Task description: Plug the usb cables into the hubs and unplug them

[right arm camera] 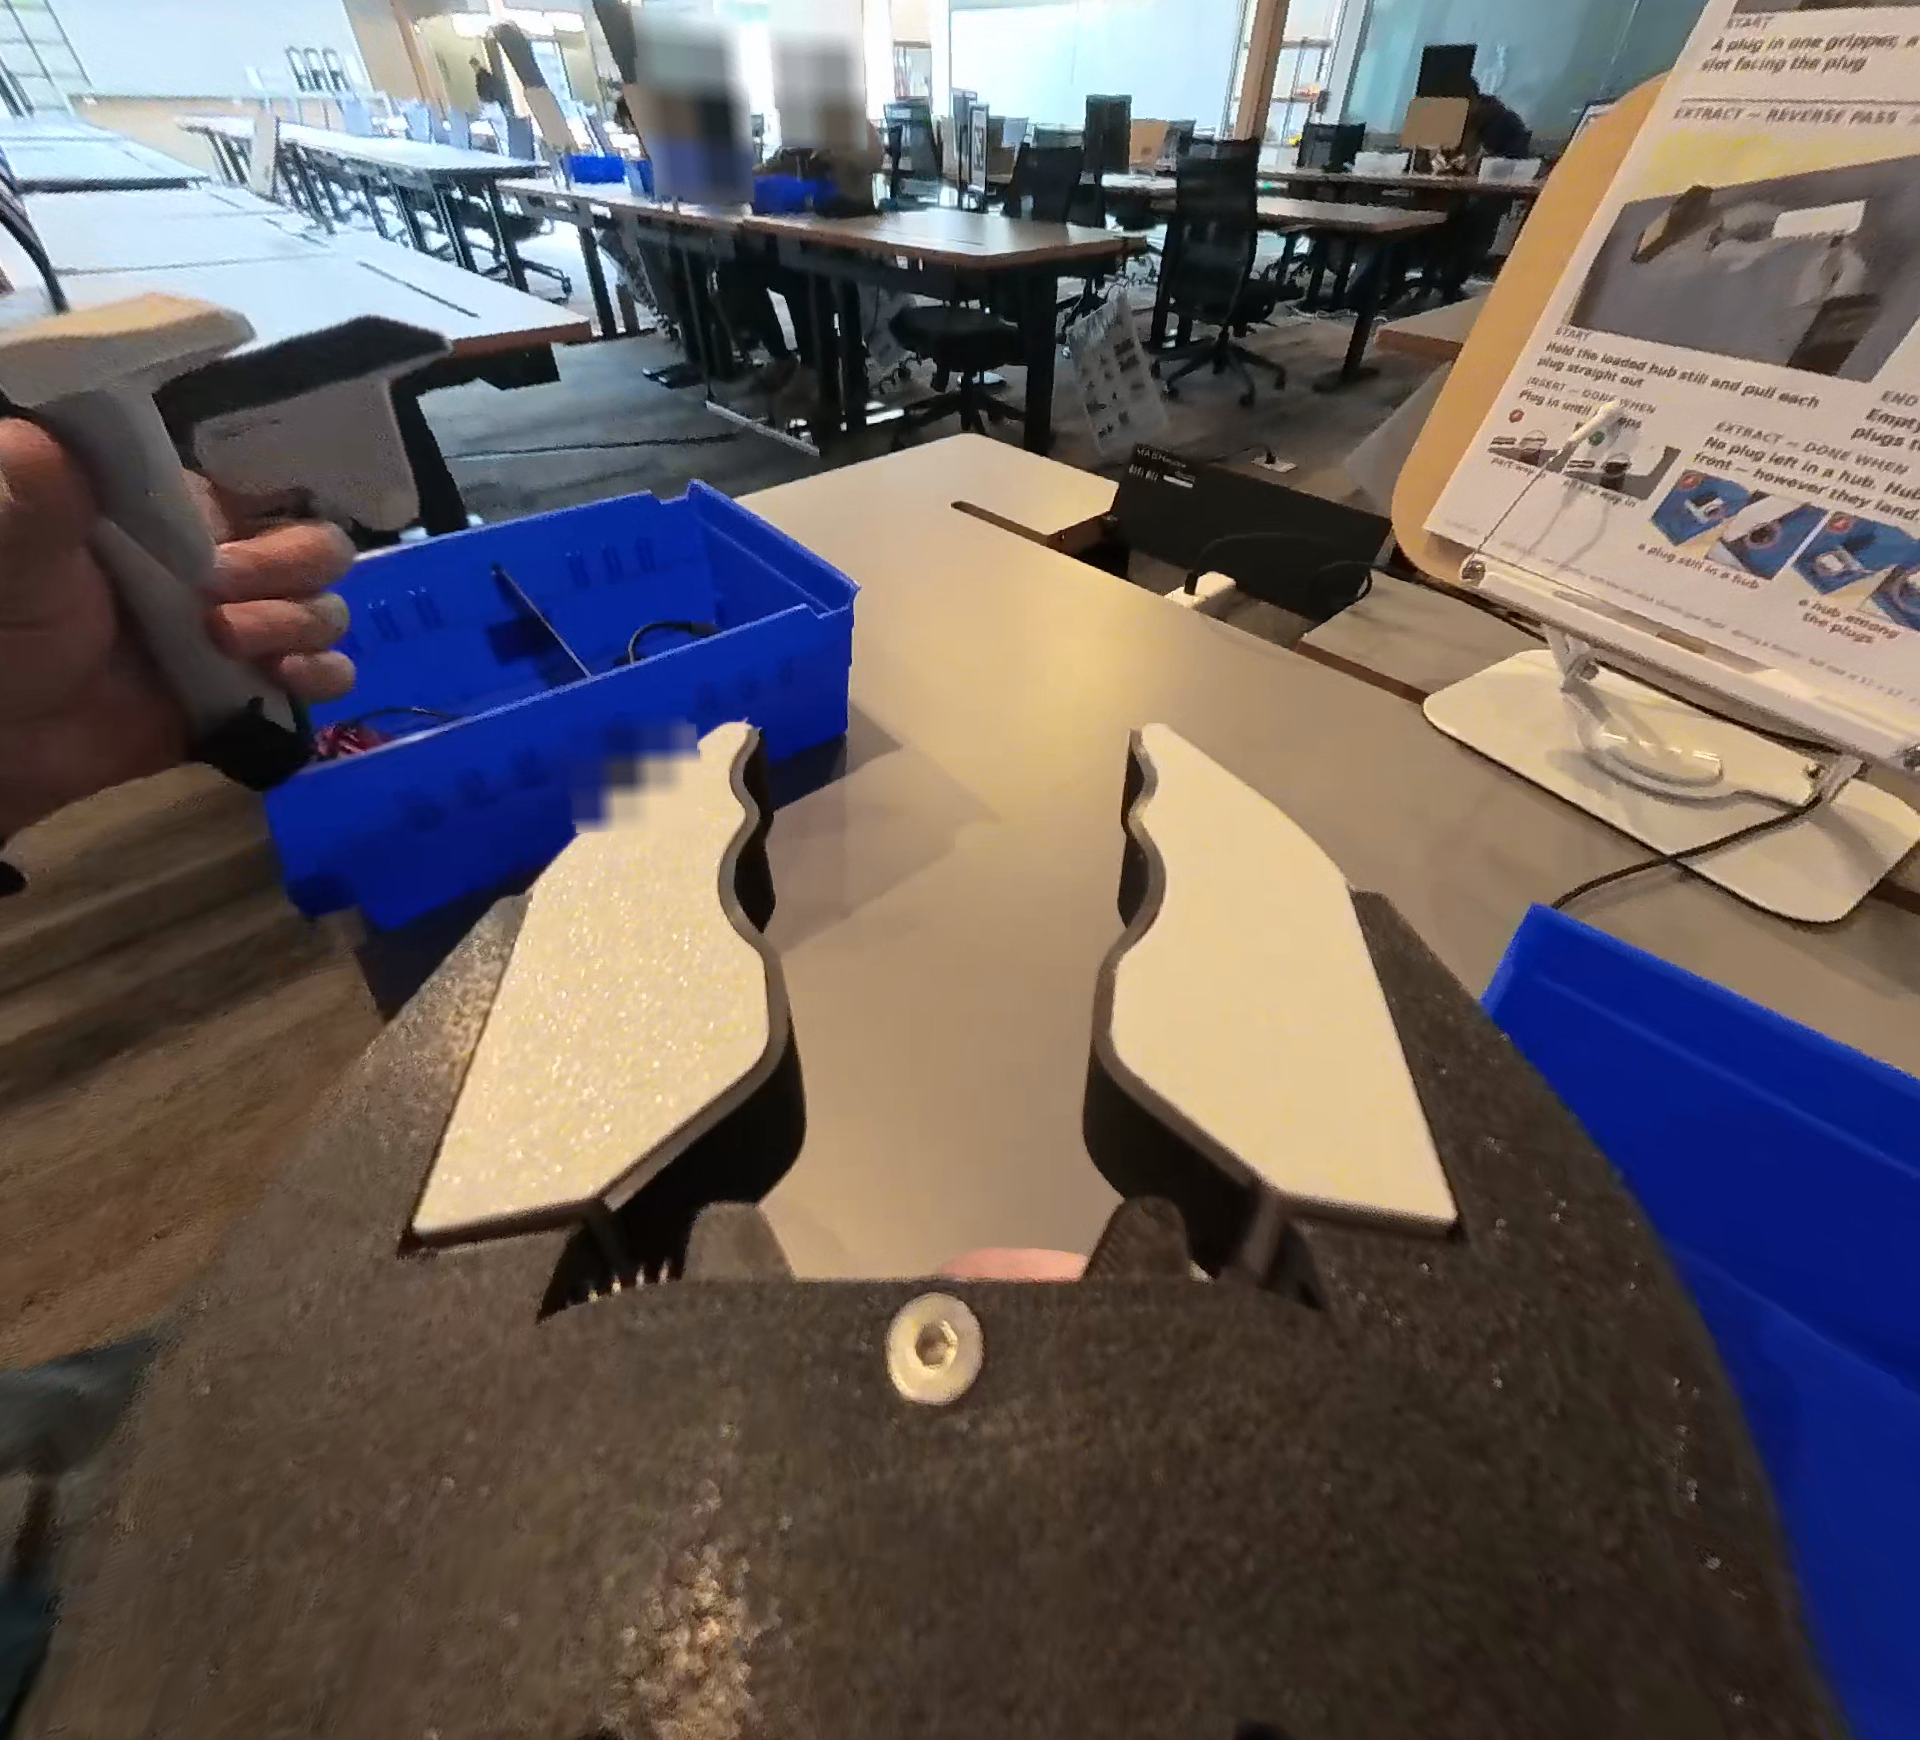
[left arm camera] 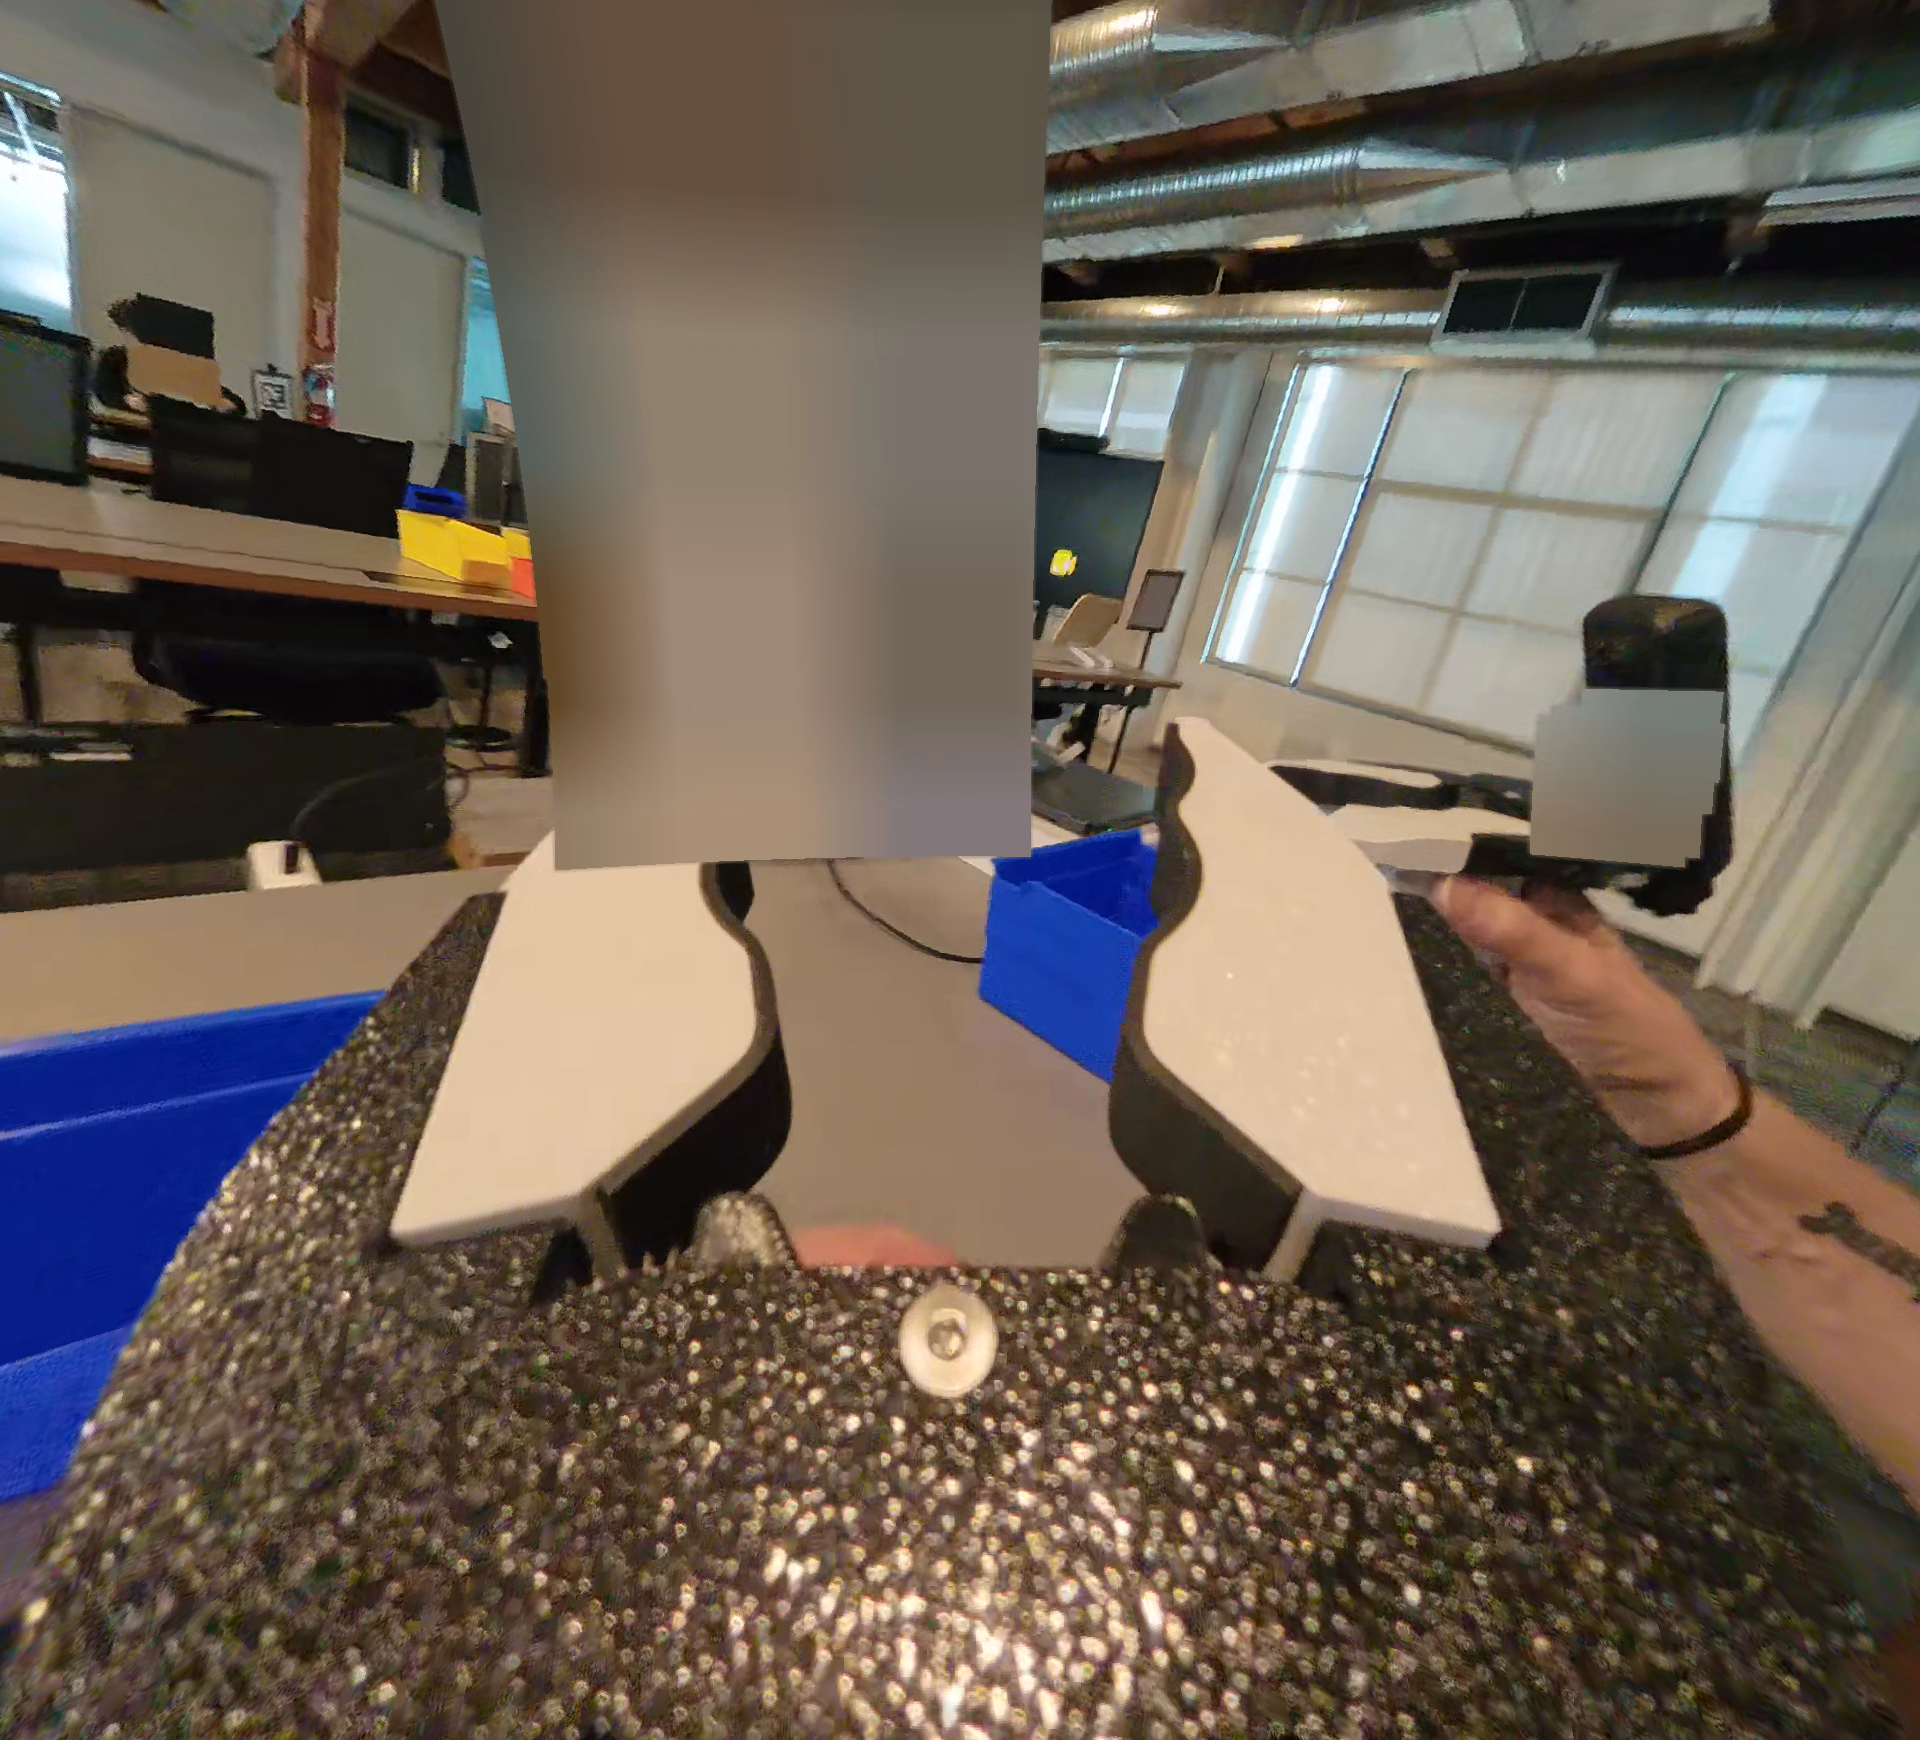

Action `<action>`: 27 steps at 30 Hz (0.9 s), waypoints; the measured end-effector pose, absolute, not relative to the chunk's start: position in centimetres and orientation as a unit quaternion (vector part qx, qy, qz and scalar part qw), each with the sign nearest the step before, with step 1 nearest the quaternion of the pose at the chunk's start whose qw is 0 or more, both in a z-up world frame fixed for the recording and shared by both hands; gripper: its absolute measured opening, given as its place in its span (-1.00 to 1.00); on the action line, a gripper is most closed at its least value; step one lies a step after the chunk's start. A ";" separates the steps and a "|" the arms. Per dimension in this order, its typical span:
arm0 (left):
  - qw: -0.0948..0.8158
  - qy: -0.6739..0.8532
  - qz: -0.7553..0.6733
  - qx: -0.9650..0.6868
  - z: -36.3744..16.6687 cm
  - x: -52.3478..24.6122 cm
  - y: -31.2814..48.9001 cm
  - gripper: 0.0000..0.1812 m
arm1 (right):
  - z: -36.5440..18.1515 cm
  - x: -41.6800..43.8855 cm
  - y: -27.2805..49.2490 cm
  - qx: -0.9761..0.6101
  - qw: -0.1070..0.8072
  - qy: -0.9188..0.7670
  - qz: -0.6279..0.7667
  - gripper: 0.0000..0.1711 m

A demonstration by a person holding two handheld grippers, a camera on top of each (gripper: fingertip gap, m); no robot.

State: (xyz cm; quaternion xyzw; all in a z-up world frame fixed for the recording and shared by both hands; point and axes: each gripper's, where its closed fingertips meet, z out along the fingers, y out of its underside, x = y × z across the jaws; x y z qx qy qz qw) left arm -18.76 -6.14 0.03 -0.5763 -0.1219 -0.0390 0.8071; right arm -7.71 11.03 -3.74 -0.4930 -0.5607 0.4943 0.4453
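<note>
Both hand-held grippers are spread with nothing between their fingers: the left hand-held gripper [left arm camera: 961, 869] is raised and tilted upward, the right hand-held gripper [right arm camera: 940, 755] hangs over the grey worktop [right arm camera: 997, 610]. Thin black cables [right arm camera: 665, 636] lie in the far section of a divided blue bin [right arm camera: 582, 786], left of the right hand-held gripper; no hub is clearly visible there.

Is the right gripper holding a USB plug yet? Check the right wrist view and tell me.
No. The right gripper is open, with only bare grey table showing between its two fingers, and no plug or cable in it.
</note>
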 end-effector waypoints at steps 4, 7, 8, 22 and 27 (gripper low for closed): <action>0.814 -0.122 -0.067 -0.564 -0.8 -18.6 -5.8 -0.17 | -3.9 -8.0 11.1 -0.476 0.455 -0.570 0.490 -0.27; 0.823 -0.124 -0.067 -0.550 -0.8 -18.8 -6.0 -0.19 | -3.5 -8.5 10.4 -0.464 0.445 -0.571 0.511 -0.29; 0.824 -0.124 -0.066 -0.549 -0.7 -18.8 -6.0 -0.19 | -3.5 -8.6 10.2 -0.462 0.442 -0.571 0.515 -0.29; 0.802 -0.080 -0.066 -0.589 -2.8 -17.1 -3.3 -0.22 | -3.6 -9.2 10.1 -0.491 0.385 -0.545 0.560 -0.32; 0.809 -0.083 -0.063 -0.579 -2.4 -17.3 -3.8 -0.24 | -4.8 -8.6 10.9 -0.514 0.384 -0.526 0.558 -0.32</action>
